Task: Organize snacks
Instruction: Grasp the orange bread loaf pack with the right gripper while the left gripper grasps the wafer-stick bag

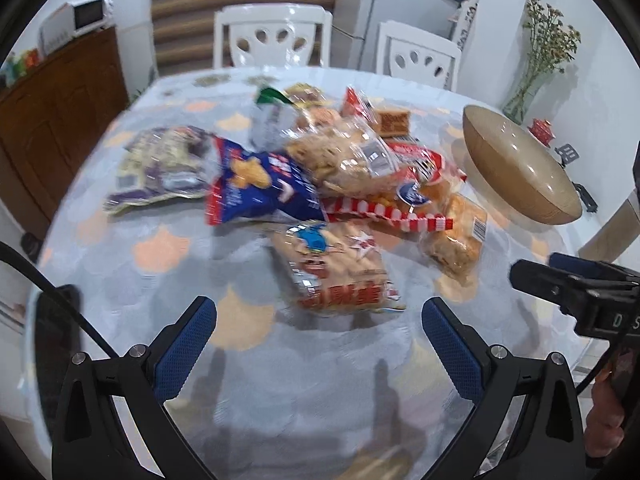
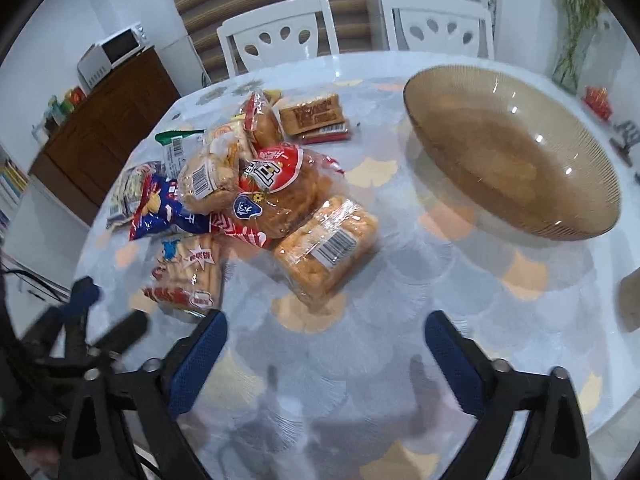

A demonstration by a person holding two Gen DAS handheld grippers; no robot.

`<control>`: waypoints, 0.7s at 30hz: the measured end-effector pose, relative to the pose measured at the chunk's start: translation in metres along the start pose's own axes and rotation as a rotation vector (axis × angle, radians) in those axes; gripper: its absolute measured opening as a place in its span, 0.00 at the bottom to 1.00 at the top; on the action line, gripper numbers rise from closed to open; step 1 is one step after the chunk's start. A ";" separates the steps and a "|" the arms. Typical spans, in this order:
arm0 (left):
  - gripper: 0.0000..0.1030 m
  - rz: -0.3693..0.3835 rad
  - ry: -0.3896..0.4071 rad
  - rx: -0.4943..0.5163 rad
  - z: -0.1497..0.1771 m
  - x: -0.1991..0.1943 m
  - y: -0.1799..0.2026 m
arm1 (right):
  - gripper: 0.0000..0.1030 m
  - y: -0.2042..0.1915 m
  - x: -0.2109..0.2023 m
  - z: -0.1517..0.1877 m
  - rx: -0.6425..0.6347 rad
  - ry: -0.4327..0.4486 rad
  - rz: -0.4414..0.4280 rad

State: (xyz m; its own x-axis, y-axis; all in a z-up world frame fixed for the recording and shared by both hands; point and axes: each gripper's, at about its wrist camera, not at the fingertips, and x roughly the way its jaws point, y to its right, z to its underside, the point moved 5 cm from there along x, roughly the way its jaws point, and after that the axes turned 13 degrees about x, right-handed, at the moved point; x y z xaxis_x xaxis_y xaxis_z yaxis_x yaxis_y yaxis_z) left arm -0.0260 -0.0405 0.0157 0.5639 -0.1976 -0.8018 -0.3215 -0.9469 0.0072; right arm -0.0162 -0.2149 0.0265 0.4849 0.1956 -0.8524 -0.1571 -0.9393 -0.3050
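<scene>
The snacks lie in a loose heap on the tabletop (image 2: pixel 400 280), which wears a pale cloth printed with grey and orange scallops under a glossy cover. The heap sits toward the left side and the far edge, where two white chairs (image 2: pixel 280 32) stand pushed in.

At the near end of the heap lies a packet of biscuit sticks (image 2: pixel 188 276) with a red band and a blue cartoon figure. Just beside it, toward the middle of the tabletop, rests a clear bag of golden cakes (image 2: pixel 328 248), barcode up. Behind these a blue chip bag (image 2: pixel 160 208) lies partly under a red-and-white striped bag (image 2: pixel 276 192) and a clear bag of round pastries (image 2: pixel 208 184). A flat purple-and-cream packet (image 1: pixel 160 168) lies at the left edge of the heap, and a brown wafer pack (image 2: pixel 312 114) sits at its far end.

Well apart from the heap, toward the right edge, stands a wide amber glass bowl (image 2: pixel 560 224) — nothing lies inside it.

The left gripper (image 1: pixel 320 322) hovers over bare cloth just short of the biscuit sticks, its blue-padded fingers spread with nothing between them. The right gripper (image 2: pixel 326 338) hangs over bare cloth near the cakes — likewise spread wide, touching nothing.
</scene>
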 end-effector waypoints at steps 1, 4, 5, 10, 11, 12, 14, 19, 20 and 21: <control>0.99 0.007 -0.002 -0.001 0.000 0.004 0.001 | 0.83 0.000 0.005 -0.001 0.017 -0.011 -0.010; 0.99 -0.008 -0.001 0.017 -0.004 0.018 0.006 | 0.82 -0.002 0.020 -0.003 0.049 -0.034 -0.032; 0.99 -0.019 0.000 0.030 -0.004 0.022 0.007 | 0.82 -0.003 0.025 -0.003 0.058 -0.042 -0.034; 0.99 -0.062 0.019 0.103 -0.003 0.039 0.013 | 0.82 -0.007 0.048 -0.004 0.074 -0.061 -0.032; 0.99 -0.064 0.016 0.113 -0.002 0.041 0.013 | 0.82 -0.006 0.051 -0.005 0.079 -0.061 -0.032; 0.99 -0.061 0.015 0.118 -0.002 0.043 0.013 | 0.82 -0.005 0.054 -0.006 0.088 -0.056 -0.030; 0.99 -0.043 0.022 0.126 -0.001 0.045 0.016 | 0.82 -0.002 0.058 -0.010 0.102 -0.048 -0.026; 0.99 -0.041 0.010 0.123 -0.006 0.051 0.016 | 0.82 0.003 0.071 -0.022 0.140 -0.027 -0.016; 0.99 -0.041 0.008 0.121 -0.007 0.052 0.016 | 0.82 0.003 0.074 -0.023 0.140 -0.028 -0.018; 0.99 -0.044 0.005 0.120 -0.007 0.052 0.016 | 0.81 0.002 0.076 -0.024 0.136 -0.027 -0.014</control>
State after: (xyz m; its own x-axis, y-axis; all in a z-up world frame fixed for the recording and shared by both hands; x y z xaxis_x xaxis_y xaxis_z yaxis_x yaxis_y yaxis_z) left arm 0.0043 -0.0675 -0.0218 0.5834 -0.1580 -0.7967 -0.3850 -0.9175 -0.0999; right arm 0.0407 -0.2084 -0.0286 0.4653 0.2177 -0.8580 -0.2667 -0.8897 -0.3704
